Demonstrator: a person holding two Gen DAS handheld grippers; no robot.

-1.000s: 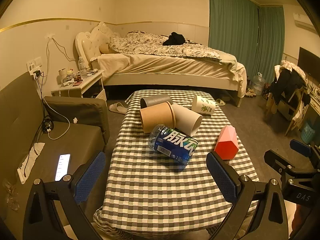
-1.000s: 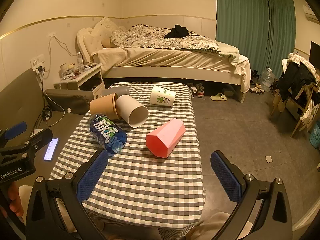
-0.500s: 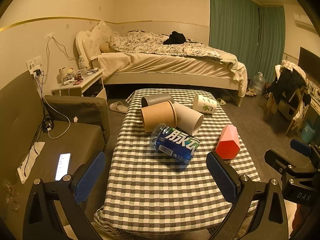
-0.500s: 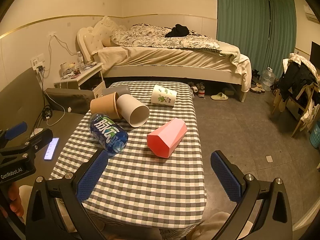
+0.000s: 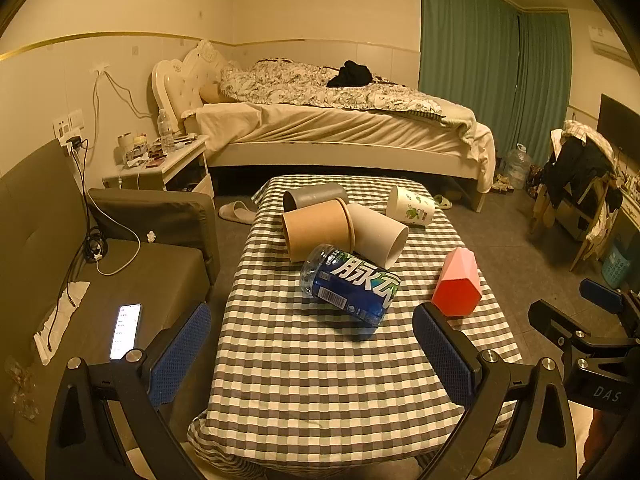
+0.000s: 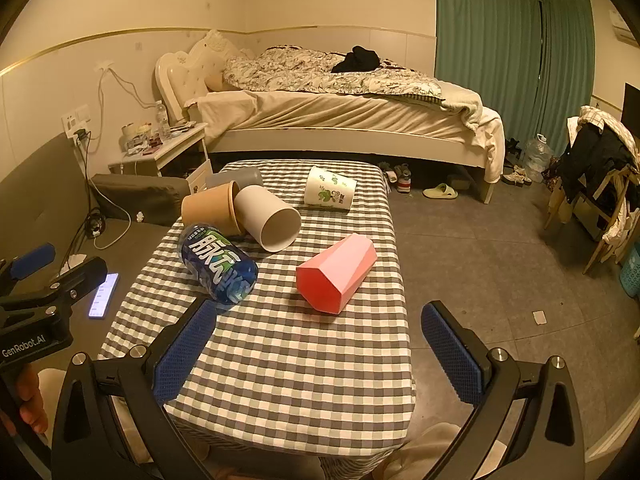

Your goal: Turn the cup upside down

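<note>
Several cups lie on their sides on the checked table (image 5: 320,380): a pink faceted cup (image 5: 458,284) (image 6: 338,272) at the right, a blue-labelled clear cup (image 5: 352,284) (image 6: 218,264) in the middle, a brown paper cup (image 5: 318,228) (image 6: 212,208), a white cup (image 5: 378,234) (image 6: 272,220), a grey cup (image 5: 314,196) and a white cup with green print (image 5: 410,210) (image 6: 330,192) at the far end. My left gripper (image 5: 312,348) is open and empty at the near table edge. My right gripper (image 6: 318,348) is open and empty, just short of the pink cup.
A grey sofa (image 5: 100,280) with a lit phone (image 5: 125,330) stands left of the table. A bed (image 5: 340,128) and a nightstand (image 5: 160,164) lie behind. A chair with clothes (image 5: 580,184) stands at the right. Bare floor (image 6: 500,260) lies right of the table.
Both grippers have drifted slightly toward the table; the cups appear a little nearer. Nothing was grasped or moved.
</note>
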